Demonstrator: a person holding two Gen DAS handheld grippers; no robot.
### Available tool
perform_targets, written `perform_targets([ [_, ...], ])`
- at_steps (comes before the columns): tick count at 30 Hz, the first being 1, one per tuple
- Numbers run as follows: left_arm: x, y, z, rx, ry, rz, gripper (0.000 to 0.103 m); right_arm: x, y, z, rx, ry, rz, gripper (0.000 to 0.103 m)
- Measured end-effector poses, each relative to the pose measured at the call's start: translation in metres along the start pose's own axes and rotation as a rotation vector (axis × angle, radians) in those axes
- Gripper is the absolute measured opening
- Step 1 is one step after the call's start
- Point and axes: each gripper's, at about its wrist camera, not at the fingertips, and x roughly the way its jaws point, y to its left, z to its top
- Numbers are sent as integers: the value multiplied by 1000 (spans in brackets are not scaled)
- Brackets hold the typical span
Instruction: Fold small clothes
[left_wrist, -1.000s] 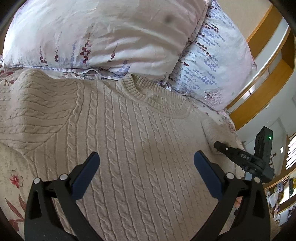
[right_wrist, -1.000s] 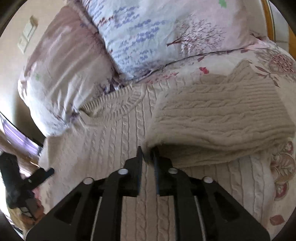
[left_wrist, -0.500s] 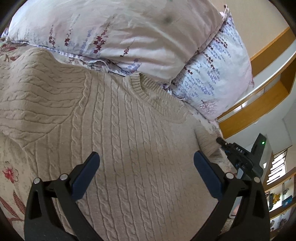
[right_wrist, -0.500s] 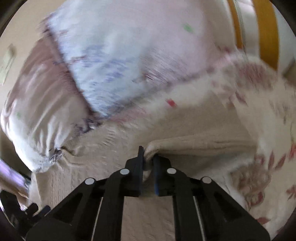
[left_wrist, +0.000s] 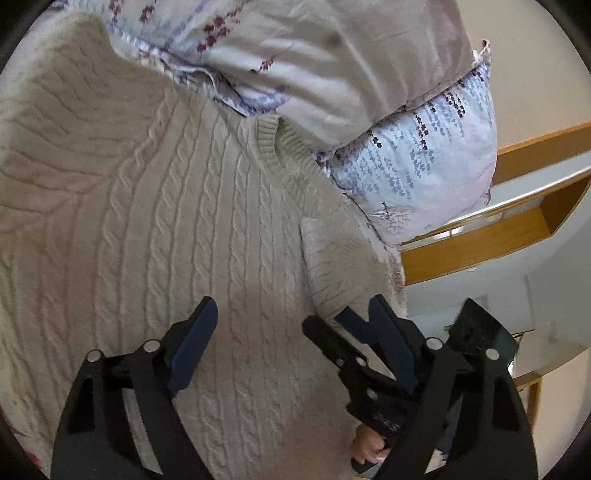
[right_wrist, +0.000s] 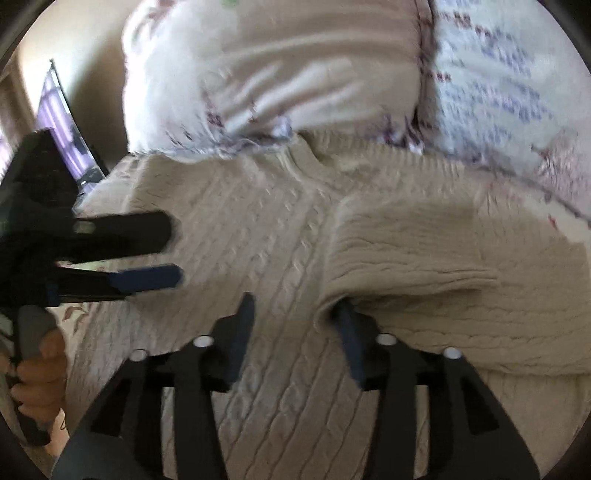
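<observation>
A cream cable-knit sweater (left_wrist: 177, 229) lies flat on the bed, its neck toward the pillows. One sleeve (right_wrist: 424, 266) is folded across the chest, and its cuff end (left_wrist: 332, 266) rests by the right gripper (left_wrist: 338, 326). In the right wrist view the right gripper (right_wrist: 295, 325) has its jaws opening. The sleeve's edge drapes over one fingertip (right_wrist: 345, 325) and is not pinched. The left gripper (left_wrist: 291, 325) hovers over the sweater's body with its jaws closing and wide apart, no cloth pinched. It also shows at the left of the right wrist view as the left gripper (right_wrist: 162, 254).
Two floral pillows (left_wrist: 332, 74) (right_wrist: 295, 74) press against the sweater's neck. A wooden ledge (left_wrist: 498, 229) runs beyond the bed's edge. A dark screen (right_wrist: 62, 122) stands at the far left. A hand (right_wrist: 37, 369) grips the left gripper's handle. Floral bedspread (right_wrist: 81, 314) shows beside the sweater.
The right gripper swung the pinched sleeve across the sweater toward the left gripper, then opened and let it go. The left gripper rolled, dipped slightly, and its jaws narrowed.
</observation>
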Motion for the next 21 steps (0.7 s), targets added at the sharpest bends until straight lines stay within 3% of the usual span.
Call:
perform_targets([
  [3,-1,-1,0,-6,-8,5,80,-5,-21,12,119,-28,-21,53],
  [6,-7,2,2,-4,-26,25,80,-9,-29,22,146,-78,-110,51],
  [8,-11,6,4,-12,-37,37,80,-12,-27,29,141,-107,-121,42],
  [10,-14,11,5,-33,-48,38,80,-11,-13,39,102,-109,-9,43],
  [14,-18,16,4,-50,-52,40,80,5,11,39,23,-32,197,42],
  [18,-19,19,3,-56,-43,36,80,4,-2,27,86,1,218,43],
  [21,-14,17,3,-62,-34,24,79,-8,-39,9,274,43,216,43],
])
